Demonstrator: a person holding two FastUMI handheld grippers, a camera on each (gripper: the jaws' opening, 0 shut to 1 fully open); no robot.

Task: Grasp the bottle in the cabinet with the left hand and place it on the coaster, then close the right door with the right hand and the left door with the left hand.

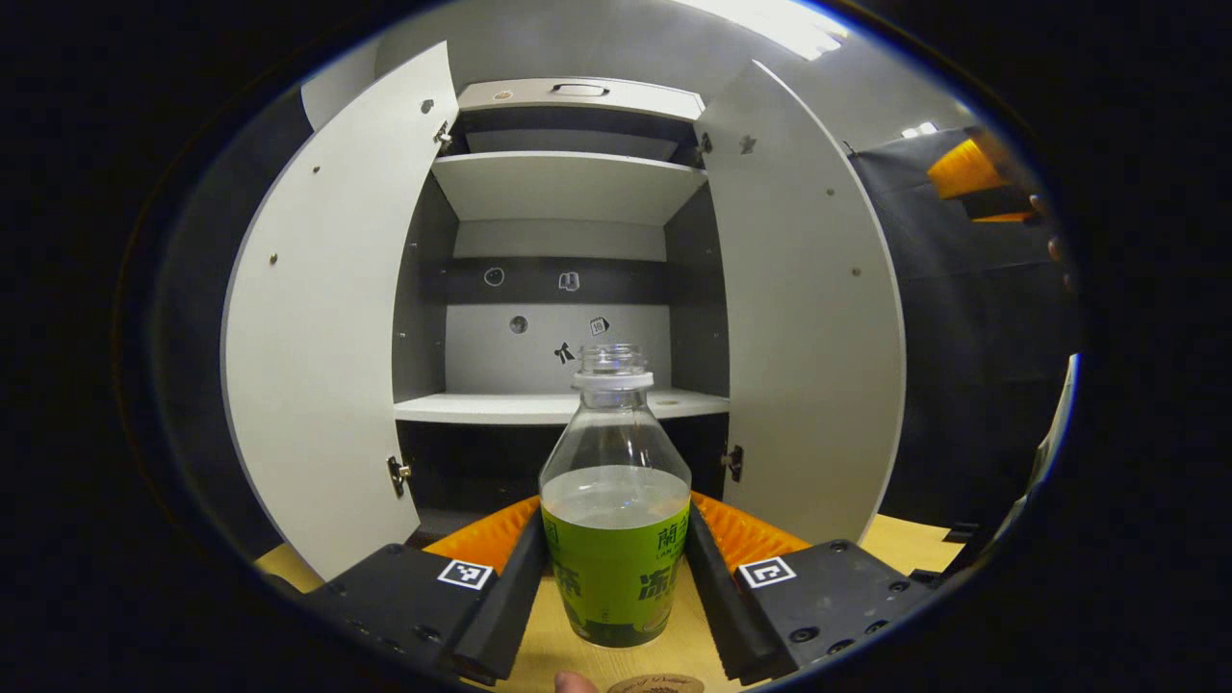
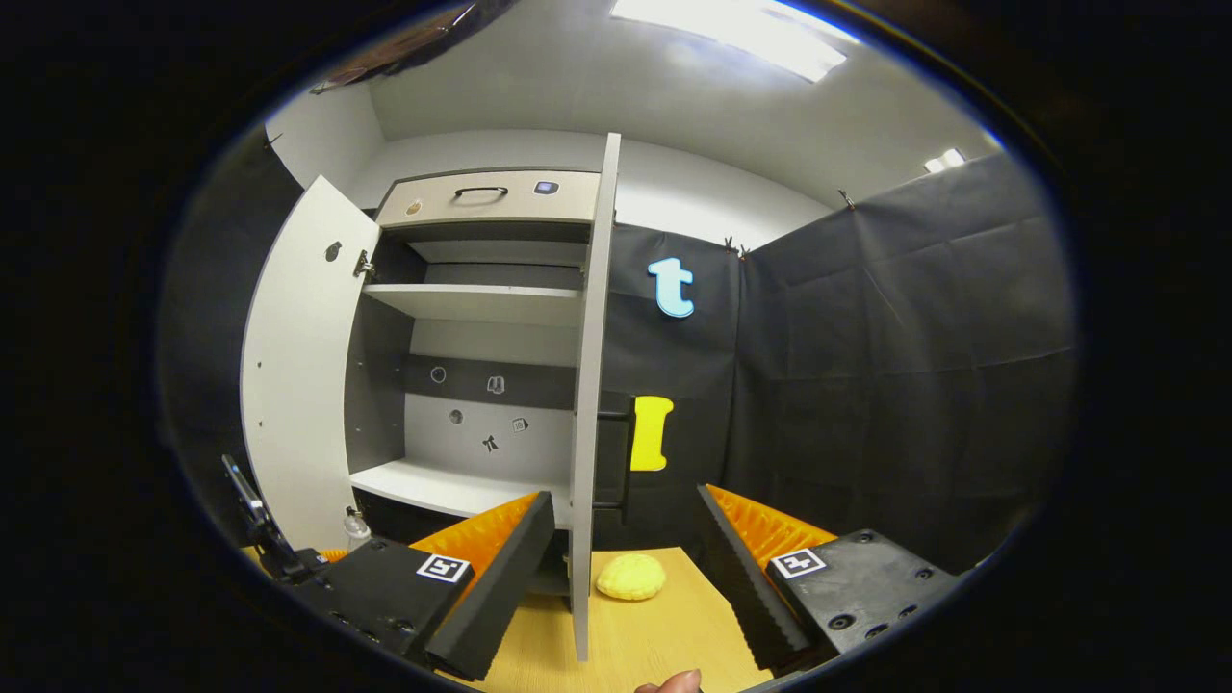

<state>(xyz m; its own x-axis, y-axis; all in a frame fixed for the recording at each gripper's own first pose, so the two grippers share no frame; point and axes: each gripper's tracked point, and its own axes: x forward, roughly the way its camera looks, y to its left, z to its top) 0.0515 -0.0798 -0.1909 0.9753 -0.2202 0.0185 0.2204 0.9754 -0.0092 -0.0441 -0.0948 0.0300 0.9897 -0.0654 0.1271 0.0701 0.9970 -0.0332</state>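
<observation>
Bottle held before the open cabinet

Left door (image 1: 322, 318) swings wide, its free edge well off the cabinet (image 1: 568, 289) front, with bare shelves between it and the right door (image 1: 804, 327), which also stands open. In the left gripper view the left gripper (image 1: 616, 568) has both fingers pressed on the green-labelled sides of the bottle (image 1: 616, 500); it is upright, uncapped, part full, in front of the cabinet and above the wooden table (image 1: 549, 645). The coaster (image 1: 656, 685) peeks in at the bottom edge, just below the bottle.

In the right gripper view the right gripper (image 2: 624, 568) gapes wide with nothing between its fingers, and the right door's edge (image 2: 589, 404) runs upright between them, touching neither. A yellow sponge (image 2: 631, 577) lies on the table just right of that edge, with open tabletop toward the booth wall.
</observation>
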